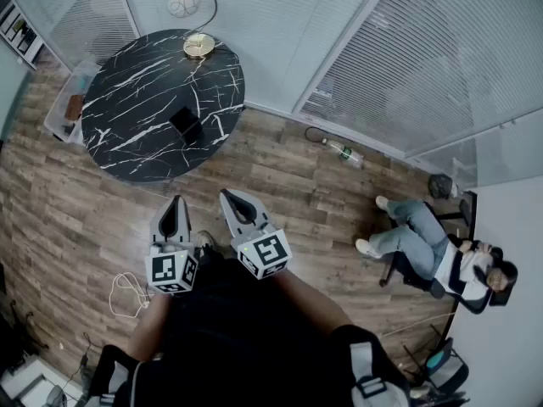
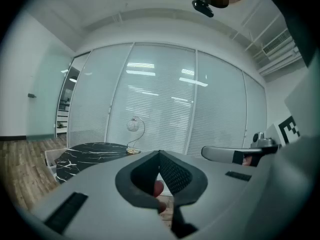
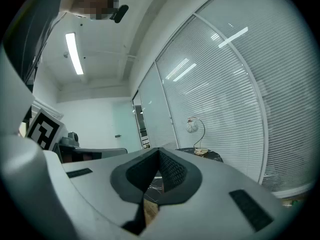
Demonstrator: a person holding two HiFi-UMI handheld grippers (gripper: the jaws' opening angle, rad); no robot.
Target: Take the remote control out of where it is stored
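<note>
Both grippers are hanging shut and empty, well short of the round table.

A person is standing on the wood floor (image 1: 280, 164), holding the left gripper (image 1: 178, 200) and the right gripper (image 1: 227, 195) side by side and close together. Both are pointing toward the black marble table (image 1: 136, 100). The left gripper's jaws are pressing together at the tips with nothing between them, and the right gripper's jaws are doing the same. A dark box (image 1: 187, 124) is sitting on the table near its nearer edge, well apart from both grippers. No remote control is showing clearly in any view. A lamp (image 1: 197, 42) is standing at the table's far edge. Off to the right, another person (image 1: 428, 248) is leaning back in a chair.
</note>
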